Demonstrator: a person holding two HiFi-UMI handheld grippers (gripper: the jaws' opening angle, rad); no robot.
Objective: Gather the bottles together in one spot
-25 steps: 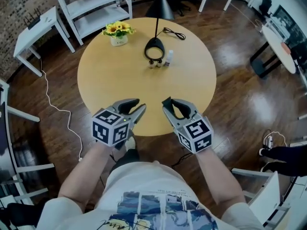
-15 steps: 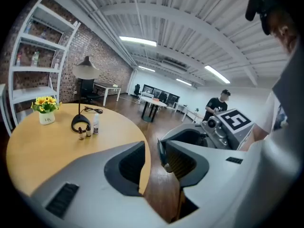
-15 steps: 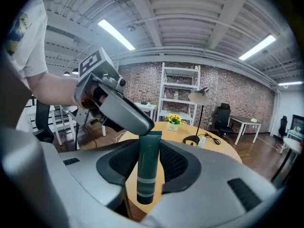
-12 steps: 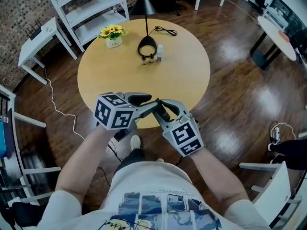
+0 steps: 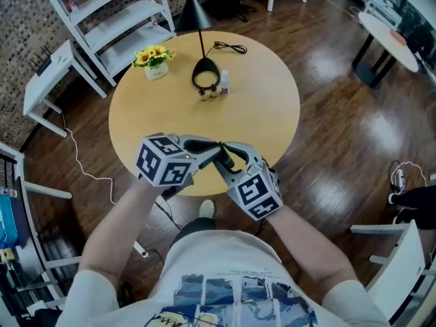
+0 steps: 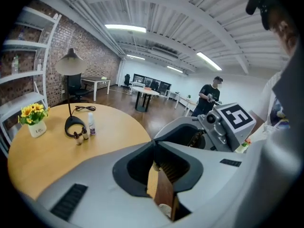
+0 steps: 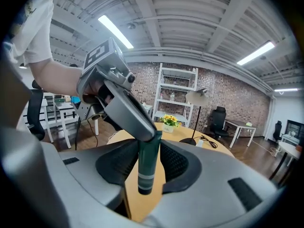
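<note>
A dark green tube [image 7: 148, 165] hangs cap-down between my two grippers over the round table's [image 5: 272, 114] near edge. My left gripper [image 5: 216, 150] has just been closing and is shut on the tube's flat top end [image 7: 155, 134]. My right gripper [image 5: 230, 157] has the tube's body between its jaws. They have just been opening slightly, but both pads still lie against its sides. At the far side a white bottle [image 5: 224, 82] and two small dark-capped bottles [image 5: 208, 93] stand together. They also show in the left gripper view, the white bottle [image 6: 91, 126] and the small ones [image 6: 80, 139].
A lamp's black ring base [image 5: 204, 79] and its cable [image 5: 231, 46] sit behind the bottles. A pot of yellow flowers [image 5: 152, 58] stands at the table's far left. White shelving [image 5: 109, 12] stands beyond the table. A person [image 6: 209, 99] stands far off in the room.
The left gripper has swung right, met the right gripper and shut on the tube's top end. The two grippers, apart a second ago, now meet tip to tip.
</note>
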